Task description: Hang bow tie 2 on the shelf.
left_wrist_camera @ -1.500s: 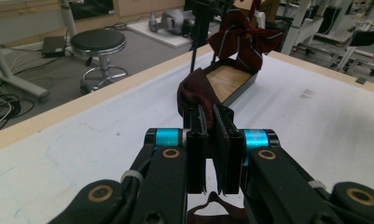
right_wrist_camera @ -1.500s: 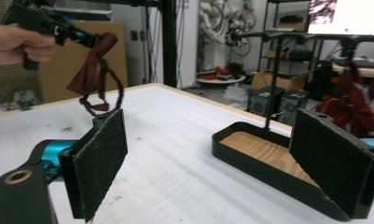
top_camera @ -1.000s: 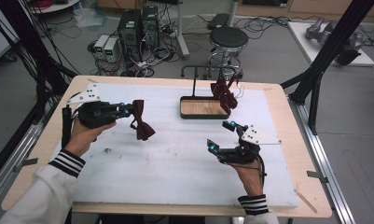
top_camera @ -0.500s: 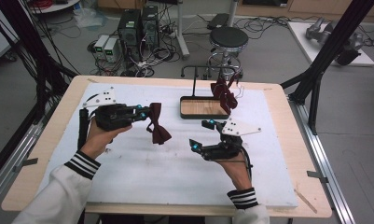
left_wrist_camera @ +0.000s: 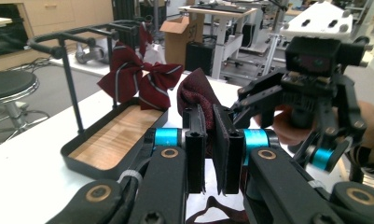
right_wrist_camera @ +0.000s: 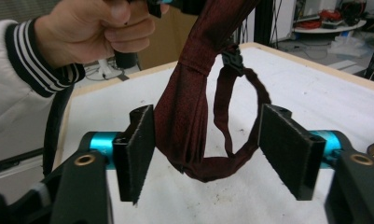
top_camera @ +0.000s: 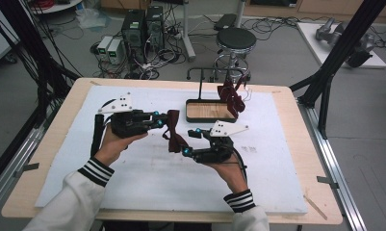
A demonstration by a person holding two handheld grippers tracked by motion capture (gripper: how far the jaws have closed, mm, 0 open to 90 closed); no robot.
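At centre frame of the high view, the left tool point(top_camera: 158, 120) pinches a dark red bow tie point(top_camera: 173, 136) by one wing, its pads pressed tight on the cloth, so the tie hangs down toward the white mat point(top_camera: 147, 183) that covers the desk point(top_camera: 296, 144). The right tool point(top_camera: 192, 142), just right of it, stands half wide, its jaws having just been closing; in the right gripper view the tie's lower wing and strap loop point(right_wrist_camera: 243, 154) hang between the two pads, the wing just beside one pad and the loop near the other, neither pressed. Behind them, upper centre, a black tray with a wooden floor point(top_camera: 207, 111) carries a hanging rail point(top_camera: 214, 71) with a second, striped bow tie point(top_camera: 230, 97). No writing or label can be read anywhere. Bare mat lies open toward the lower edge and both sides of the frame.
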